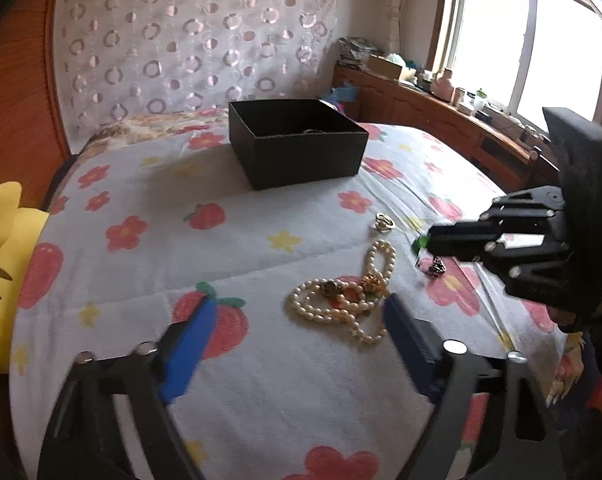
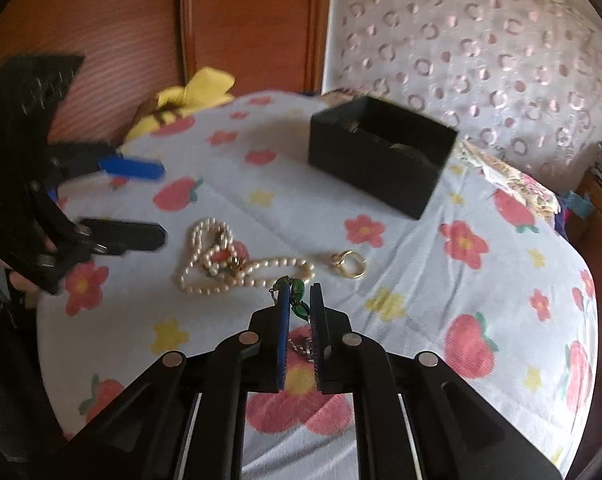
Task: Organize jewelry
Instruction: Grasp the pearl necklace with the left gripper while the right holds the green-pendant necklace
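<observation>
A pearl necklace (image 1: 343, 300) lies tangled on the flowered bedspread, also in the right wrist view (image 2: 225, 258). A gold ring piece (image 1: 385, 222) lies beyond it, also in the right wrist view (image 2: 349, 264). My left gripper (image 1: 301, 320) is open just short of the pearls; in the right wrist view (image 2: 163, 204) it shows at the left. My right gripper (image 2: 300, 294) is shut on a green-stone chain piece (image 2: 299, 300), whose chain hangs below; it shows at the right in the left wrist view (image 1: 425, 242). An open black box (image 1: 297, 140) stands farther back, also in the right wrist view (image 2: 381, 154), with some jewelry inside.
A yellow plush toy (image 1: 1, 264) lies at the bed's left edge. A wooden headboard (image 2: 221, 20) and a patterned curtain (image 1: 189, 40) stand behind the bed. A cluttered wooden sideboard (image 1: 441, 104) runs under the window on the right.
</observation>
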{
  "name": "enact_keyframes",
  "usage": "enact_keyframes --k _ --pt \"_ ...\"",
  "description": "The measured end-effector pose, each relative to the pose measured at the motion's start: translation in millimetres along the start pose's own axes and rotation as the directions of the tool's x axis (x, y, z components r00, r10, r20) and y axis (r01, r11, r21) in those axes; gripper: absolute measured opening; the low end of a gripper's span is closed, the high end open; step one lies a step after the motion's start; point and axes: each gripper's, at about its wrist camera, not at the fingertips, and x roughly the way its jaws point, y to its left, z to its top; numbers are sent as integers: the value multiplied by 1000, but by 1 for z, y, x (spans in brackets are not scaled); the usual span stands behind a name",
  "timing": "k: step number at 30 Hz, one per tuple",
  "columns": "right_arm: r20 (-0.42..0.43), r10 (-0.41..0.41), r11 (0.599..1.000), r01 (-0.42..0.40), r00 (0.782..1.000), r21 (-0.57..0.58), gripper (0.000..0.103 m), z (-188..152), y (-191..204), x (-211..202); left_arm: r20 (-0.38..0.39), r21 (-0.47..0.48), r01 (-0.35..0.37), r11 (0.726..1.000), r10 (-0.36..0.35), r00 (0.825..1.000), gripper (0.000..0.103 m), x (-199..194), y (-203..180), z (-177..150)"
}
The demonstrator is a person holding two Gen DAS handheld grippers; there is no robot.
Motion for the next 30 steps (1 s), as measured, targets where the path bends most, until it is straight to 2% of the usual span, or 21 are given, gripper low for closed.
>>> enact_keyframes --k 1,6,7,14,19,20,21,22,26,27,30 --pt "15 -1 1000 1 1000 8 11 1 -1 -5 -3 -1 5 1000 -5 1000 67 1 0 1" --pt "67 -8 1000 6 998 29 11 7 -8 -25 -45 -15 6 1000 -7 999 31 13 4 6" --pt "74 -10 1000 8 997 30 11 8 -9 -27 -53 -15 7 1000 -8 999 28 15 4 7" --pt "93 -13 1000 10 996 29 11 11 -9 -35 -108 17 -9 1000 11 994 26 32 2 10" --pt "95 -12 1000 9 995 29 11 11 -9 -35 -100 94 -49 994 58 993 26 38 -8 13" --pt "94 -12 1000 10 995 28 11 11 -9 -34 -101 102 -54 993 65 993 24 39 -9 13" --pt "95 -12 1000 10 995 28 11 10 -8 -35 -102 109 -48 993 59 993 10 38 -10 13" --pt "96 -12 1000 9 995 29 11 10 -8 -36 -105 114 -33 993 45 993 8 38 -12 13" --pt "95 -12 1000 10 995 29 11 10 -7 -36 -96 124 -16 992 28 995 6 34 -15 10" --pt "95 -12 1000 9 995 29 11 10 -7 -36 -75 121 -24 992 34 997 0 30 -15 10" --pt "96 -13 1000 10 995 28 11 10 -7 -36 -48 101 -8 995 13 999 0 19 -15 11"
